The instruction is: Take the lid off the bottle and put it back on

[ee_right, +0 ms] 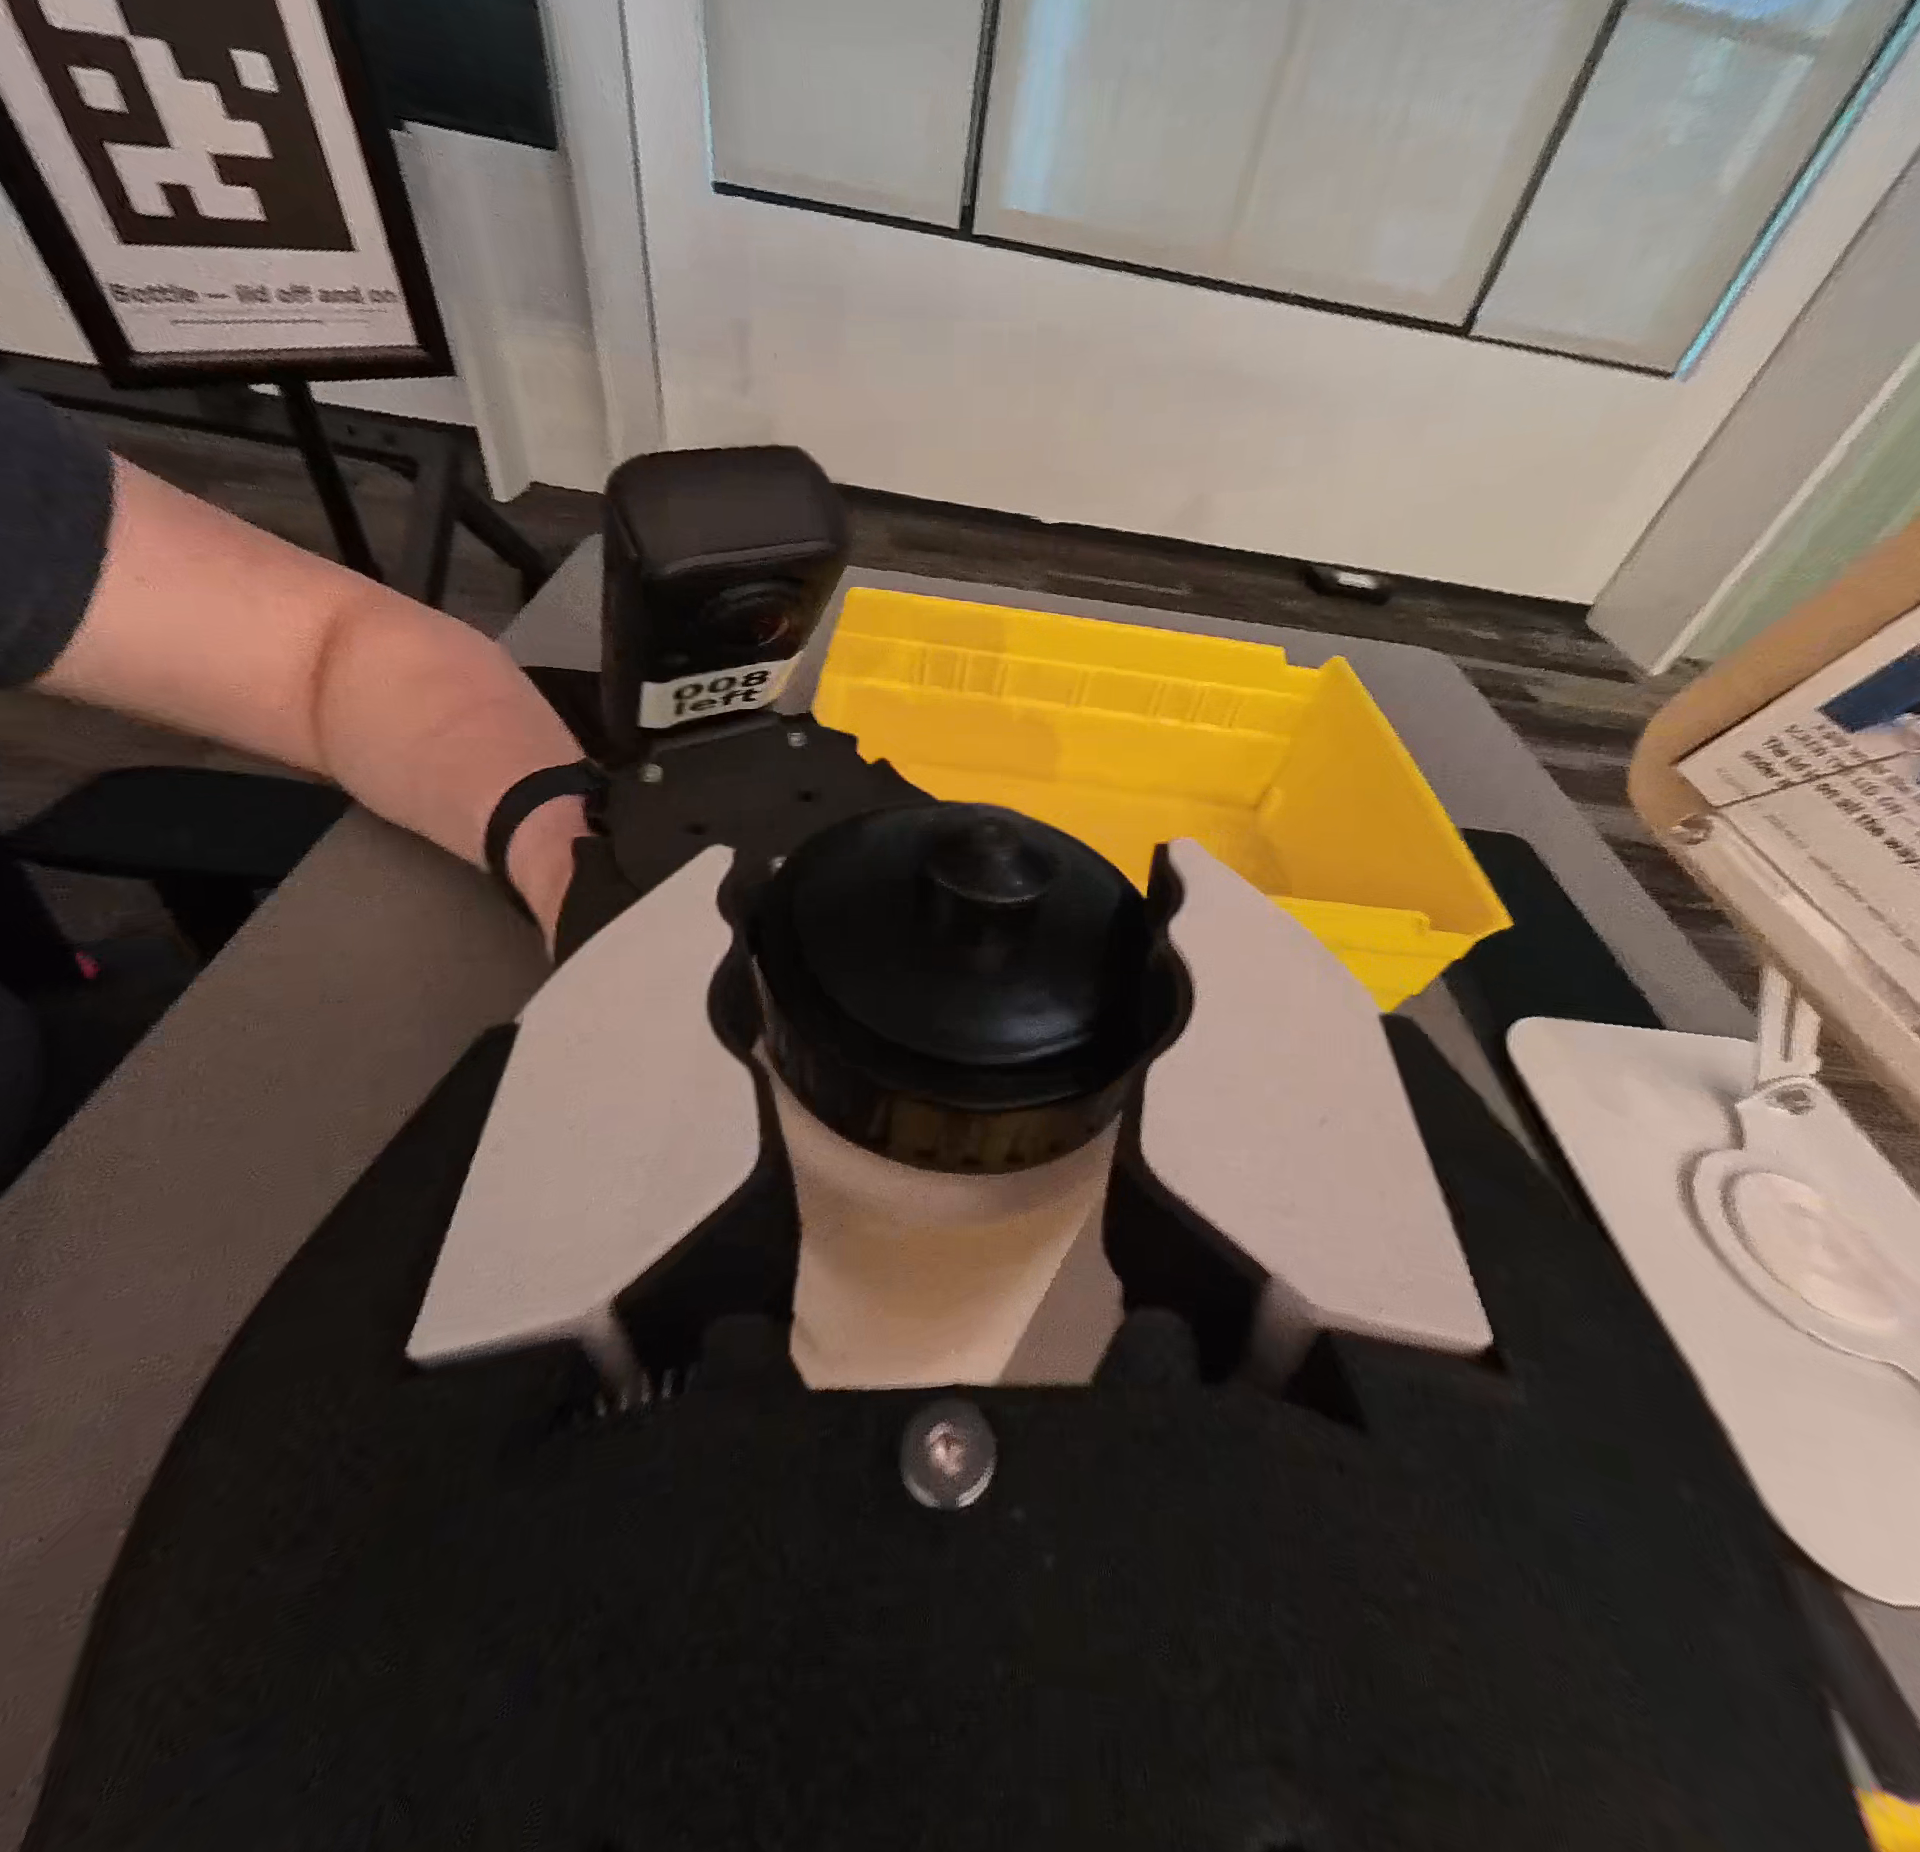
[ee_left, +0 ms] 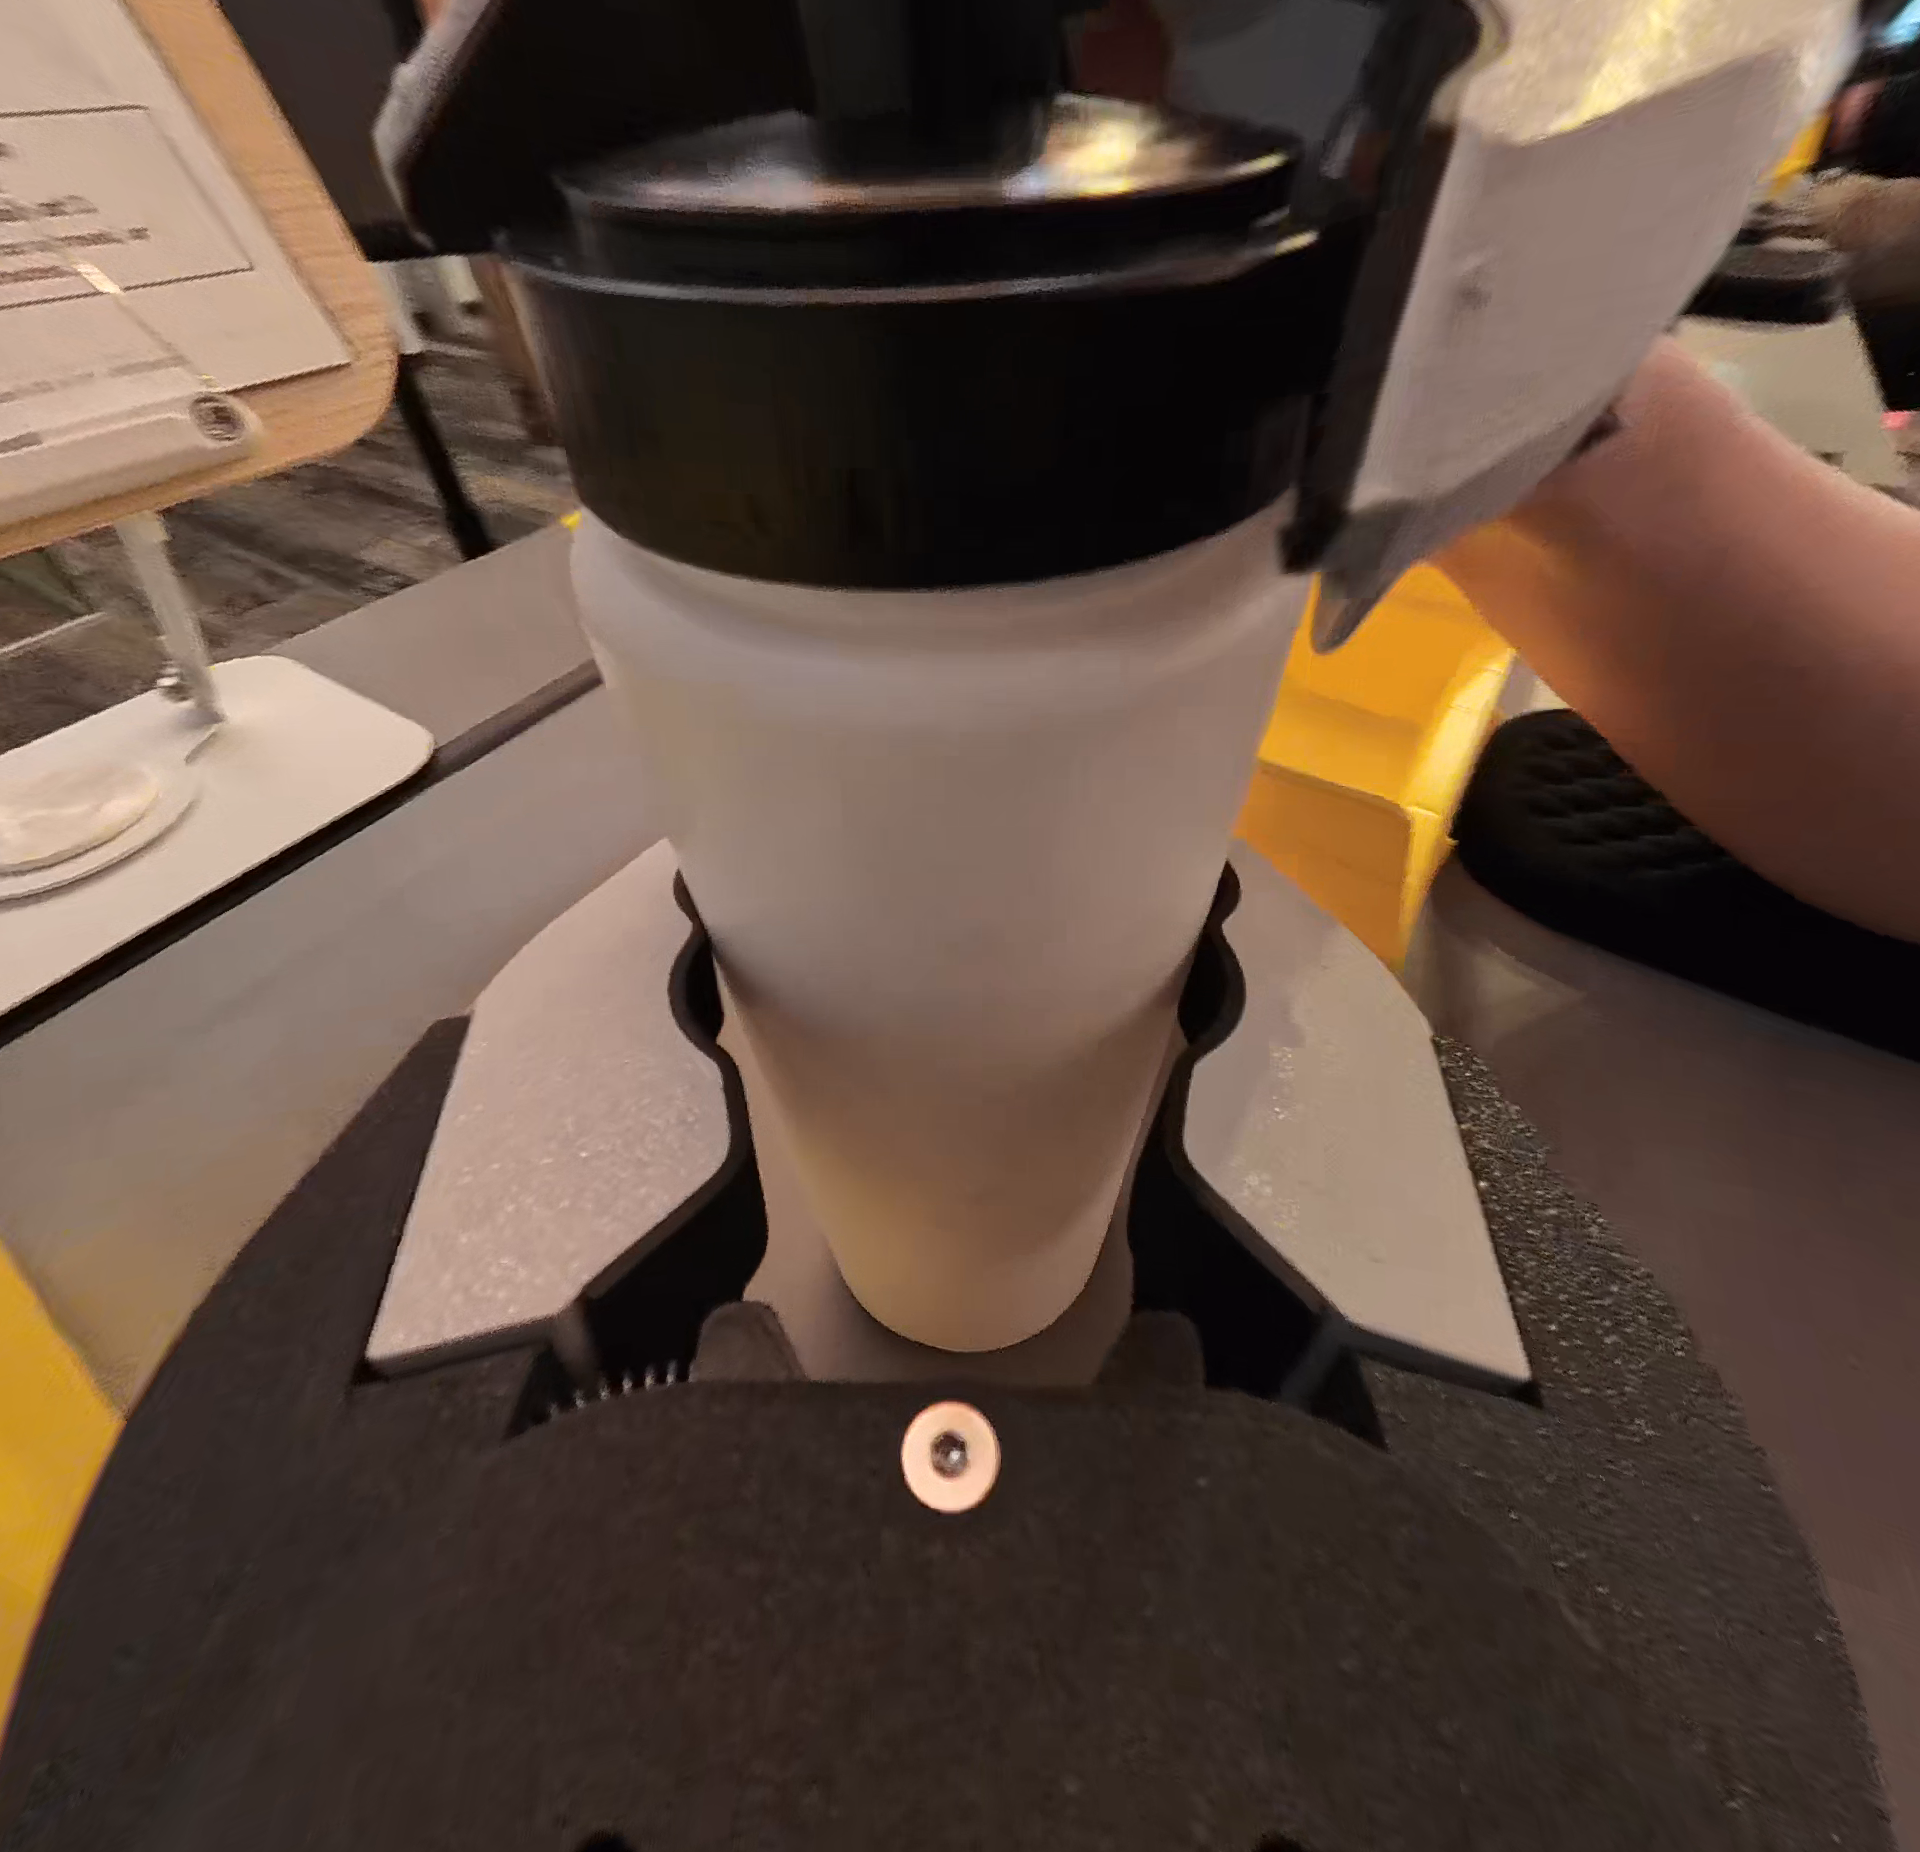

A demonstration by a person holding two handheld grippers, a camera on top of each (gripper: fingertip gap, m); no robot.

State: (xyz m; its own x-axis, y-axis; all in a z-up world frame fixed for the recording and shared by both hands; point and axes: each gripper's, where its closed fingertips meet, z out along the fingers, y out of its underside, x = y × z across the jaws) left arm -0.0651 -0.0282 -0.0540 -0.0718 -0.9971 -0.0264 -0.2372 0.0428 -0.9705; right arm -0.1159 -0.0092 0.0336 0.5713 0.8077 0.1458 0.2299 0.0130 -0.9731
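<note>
Hard to place in the sequence: black lid [ee_right: 951, 981] seated on the white bottle [ee_left: 935, 867], no gap showing between lid skirt and bottle shoulder, so either not yet unscrewed or already returned; impossible to tell which from these views. Probably mid-twist, judging by the grip on both parts. Bottle standing upright on the grey tabletop [ee_left: 208, 1096], just in front of a yellow bin [ee_right: 1195, 722] and near the white base of a sign stand [ee_right: 1714, 1231]. Left tool [ee_left: 951, 1054] clamped on the bottle's lower body, notched inner edges pressed against both sides, held low and roughly level with the tabletop. Right tool [ee_right: 951, 971] angled down from above, closed around the lid's rim, one finger [ee_left: 1507, 275] reaching down past the skirt toward the shoulder. Right forearm [ee_left: 1714, 659] stretched across above the tabletop; left forearm [ee_right: 343, 680] coming in from the side, a black strap at the wrist.
</note>
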